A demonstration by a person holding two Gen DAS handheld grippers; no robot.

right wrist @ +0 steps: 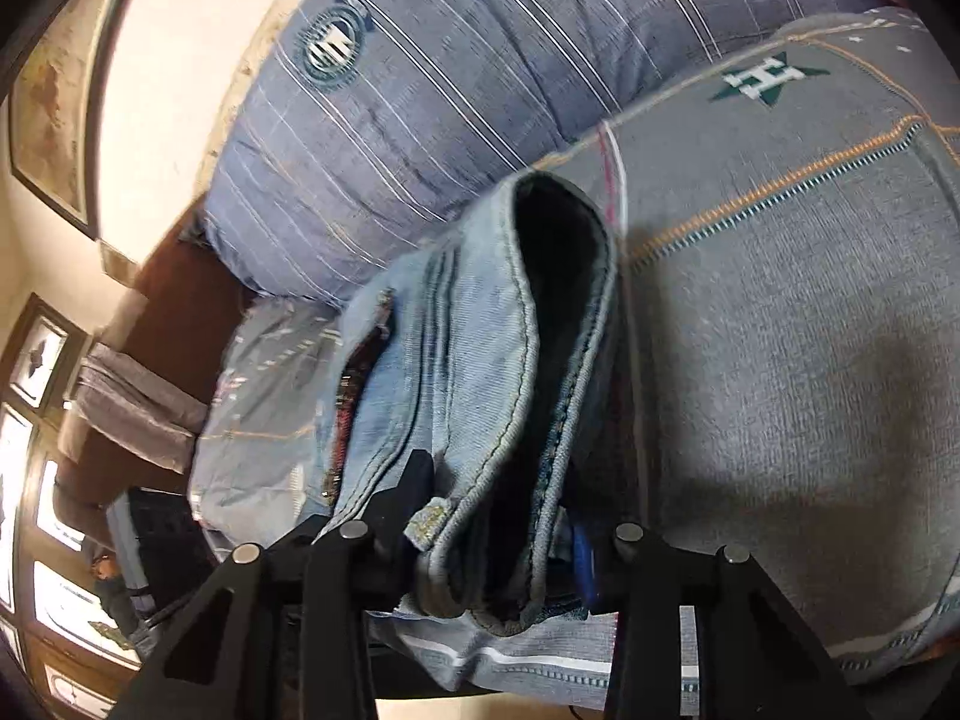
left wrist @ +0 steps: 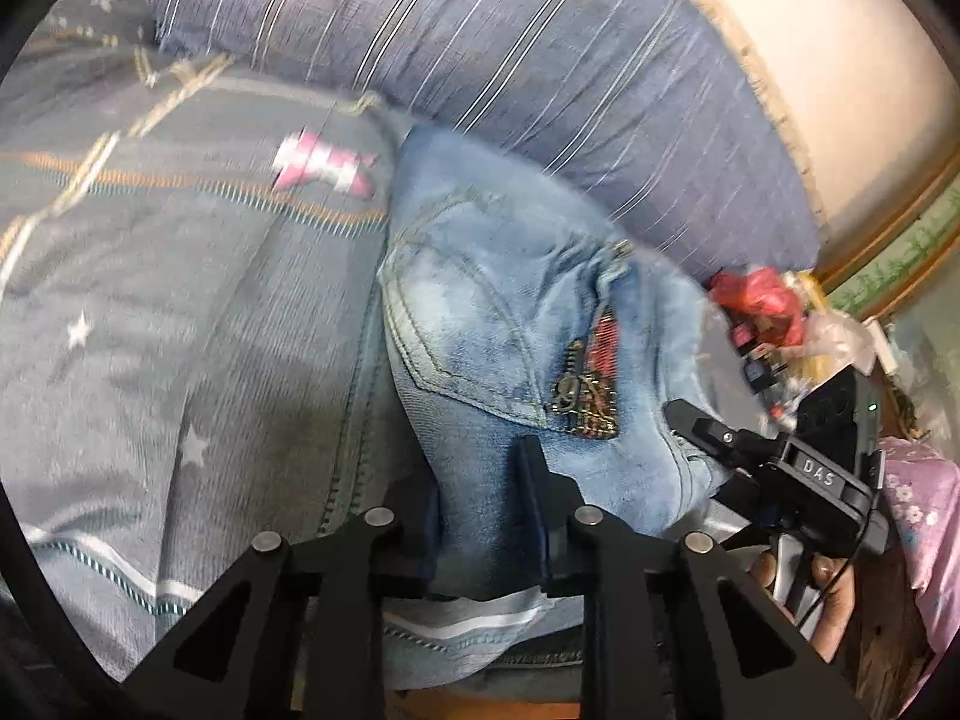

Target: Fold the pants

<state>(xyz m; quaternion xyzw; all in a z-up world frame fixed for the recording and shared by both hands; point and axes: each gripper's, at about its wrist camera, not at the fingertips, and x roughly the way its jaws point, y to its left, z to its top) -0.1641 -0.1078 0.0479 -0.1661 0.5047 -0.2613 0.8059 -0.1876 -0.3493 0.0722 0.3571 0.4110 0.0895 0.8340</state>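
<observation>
Left wrist view, both tools clamping jeans (left wrist: 498,312), grey bedspread (left wrist: 180,300) beneath

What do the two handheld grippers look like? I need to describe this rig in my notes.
Both are matte black. The left gripper and right gripper have angular linkage arms with triangular cut-outs and silver round pivot pins; blue pads line the fingers. From the left wrist view, the right unit's body reads "DAS", shows a small green light, and trails a thin black cable.

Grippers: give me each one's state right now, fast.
Left gripper: shut on the jeans, denim pinched between its fingers.
Right gripper: shut on the jeans, clamped near the waistband edge.
</observation>
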